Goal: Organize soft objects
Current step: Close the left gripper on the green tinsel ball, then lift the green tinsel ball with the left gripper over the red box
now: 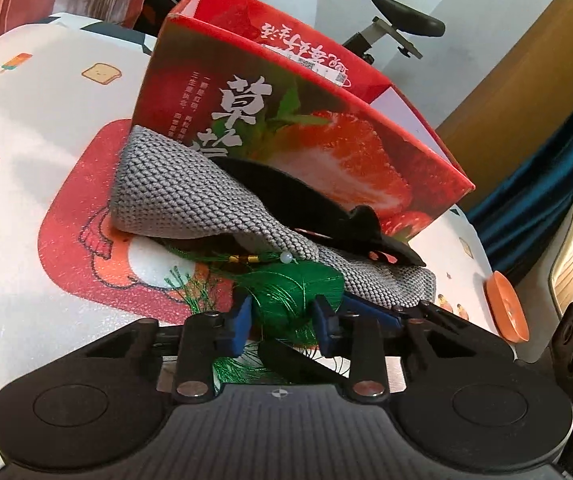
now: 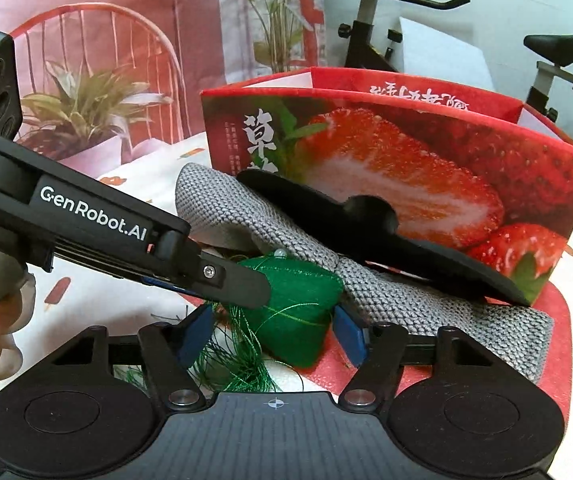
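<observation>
Cartoon-print tabletop [image 1: 26, 168] was barely sorted: strawberry box [image 1: 326, 148] at 12 o'clock looked unfilled, grey knit cloth [image 1: 182, 196] outside. Left tool [image 1: 282, 316] clenched the green tasselled pouch [image 1: 286, 284]; right tool [image 2: 272, 332] straddled it, released.

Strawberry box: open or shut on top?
Open. The strawberry box stands upright with no lid; its rim is exposed and the printed inner back wall shows.

Both wrist views close, angled down, sharing green pouch [image 1: 286, 284] and strawberry box [image 2: 406, 168]

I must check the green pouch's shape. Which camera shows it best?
The right wrist view: the green pouch shows its whole padded body there. The left wrist view shows mostly its tassel threads, between blue fingers.
</observation>
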Tool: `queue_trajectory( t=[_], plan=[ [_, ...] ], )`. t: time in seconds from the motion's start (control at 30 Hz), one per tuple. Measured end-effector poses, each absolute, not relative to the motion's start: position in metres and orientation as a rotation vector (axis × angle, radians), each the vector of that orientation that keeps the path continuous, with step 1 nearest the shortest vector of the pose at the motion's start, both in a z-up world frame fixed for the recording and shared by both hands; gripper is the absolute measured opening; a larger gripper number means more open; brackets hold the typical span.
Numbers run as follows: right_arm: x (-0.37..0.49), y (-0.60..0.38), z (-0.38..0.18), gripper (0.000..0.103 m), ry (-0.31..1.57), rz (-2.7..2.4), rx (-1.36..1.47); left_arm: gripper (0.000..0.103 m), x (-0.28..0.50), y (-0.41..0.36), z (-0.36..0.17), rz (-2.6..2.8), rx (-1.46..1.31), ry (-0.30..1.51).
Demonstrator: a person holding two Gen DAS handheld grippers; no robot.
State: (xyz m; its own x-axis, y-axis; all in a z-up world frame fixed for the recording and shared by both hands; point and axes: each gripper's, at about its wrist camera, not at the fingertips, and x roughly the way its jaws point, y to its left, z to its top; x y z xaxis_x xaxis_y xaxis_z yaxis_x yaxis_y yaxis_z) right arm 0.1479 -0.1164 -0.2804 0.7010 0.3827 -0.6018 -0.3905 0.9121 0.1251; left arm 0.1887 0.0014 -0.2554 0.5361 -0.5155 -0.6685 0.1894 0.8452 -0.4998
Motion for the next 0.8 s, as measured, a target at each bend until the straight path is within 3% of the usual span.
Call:
queue_trajectory(
  t=[0.13,0.8],
  plan=[
    [0.147,-0.117,-0.281,0.055,0.663,0.427,-0.004,0.032,0.186,0.001,-0.256,-0.435,-0.395,0.911],
    [0.123,-0.124,-0.260,0.054,0.588,0.424,-0.004,0.032,0.166,-0.006,-0.231,-0.446,-0.383,0.868]
  ],
)
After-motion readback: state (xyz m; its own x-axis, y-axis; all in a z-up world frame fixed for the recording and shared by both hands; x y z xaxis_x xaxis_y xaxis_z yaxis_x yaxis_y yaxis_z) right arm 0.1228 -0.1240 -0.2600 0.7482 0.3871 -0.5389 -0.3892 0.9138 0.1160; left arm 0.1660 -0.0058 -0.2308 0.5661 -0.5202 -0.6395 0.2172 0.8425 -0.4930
